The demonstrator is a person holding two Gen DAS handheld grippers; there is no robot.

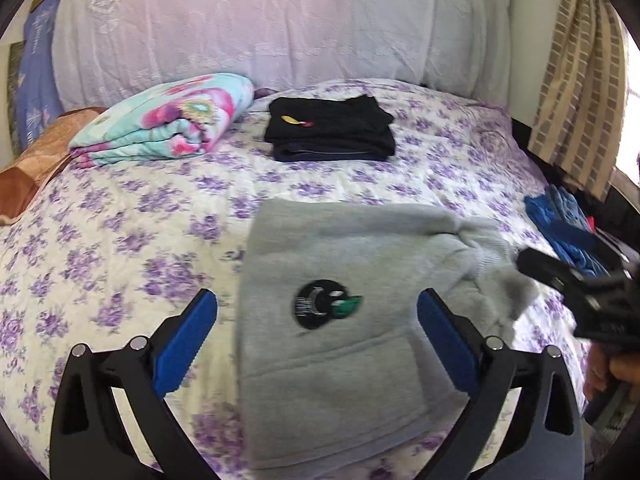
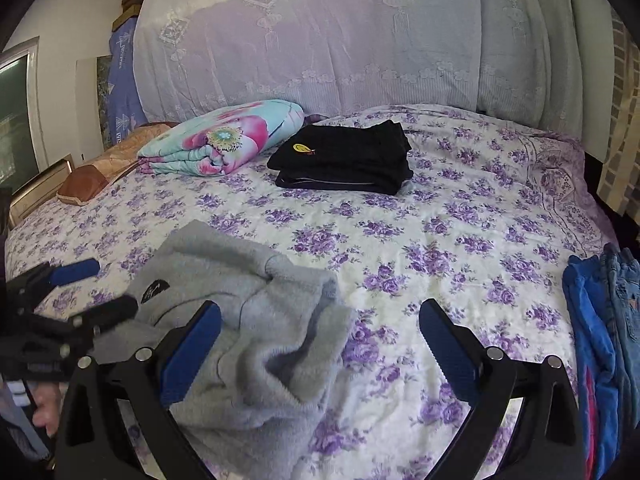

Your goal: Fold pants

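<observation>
Grey fleece pants (image 1: pixel 340 320) lie partly folded on a bed with a purple-flowered bedspread (image 1: pixel 120 240), near its front edge. The left gripper (image 1: pixel 318 320) hovers above them, its 2 blue fingers spread wide, holding nothing. The right gripper (image 2: pixel 320 340) is also spread wide and empty, just beside the rumpled end. The fabric looks soft, thick, light and floppy; pinching a layered edge or corner seems the safest hold.

Grey pants (image 1: pixel 340 320), purple-flowered white bedspread (image 1: pixel 120 240), black folded clothes (image 1: pixel 330 128), blue claw pads (image 1: pixel 184 344)
</observation>
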